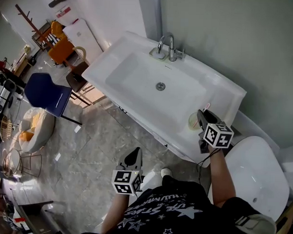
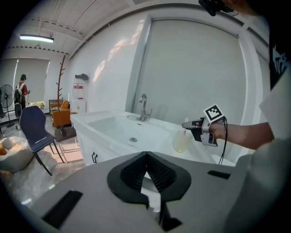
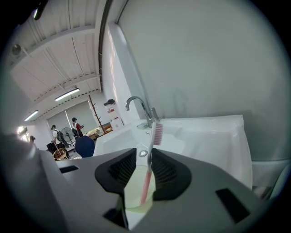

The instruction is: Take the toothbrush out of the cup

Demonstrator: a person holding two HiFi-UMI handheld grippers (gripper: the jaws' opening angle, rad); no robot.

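setting: a white sink (image 1: 121,47) against a grey wall, with a chrome faucet (image 1: 166,45) at its back edge and a drain (image 1: 160,86) in the middle of the basin.
cup: a pale yellow-green translucent cup (image 1: 193,122) stands upright on the flat sink top, at the basin's right end, near the front edge; in the left gripper view the cup (image 2: 180,142) shows just below the other gripper's jaws.
toothbrush: a pink-and-white toothbrush (image 3: 149,167) stands in the cup (image 3: 134,189), tilted slightly, bristle head up and clear of the rim; its pink tip (image 1: 207,105) shows above the gripper in the head view.
right gripper: the right gripper (image 3: 143,151) is held over the cup with its jaws apart, one ribbed pad on each side of the toothbrush handle; a gap shows on the left pad's side, so the handle is straddled and not clamped. seen from the side (image 2: 188,124), it points level toward the brush above the cup.
left gripper: the left gripper (image 2: 146,155) is held low in front of the person, well apart from the sink, jaw tips pressed together with nothing between them; it shows at lower centre in the head view (image 1: 135,156).
surroundings: a blue chair (image 1: 49,94) on the grey tiled floor to the left of the sink.
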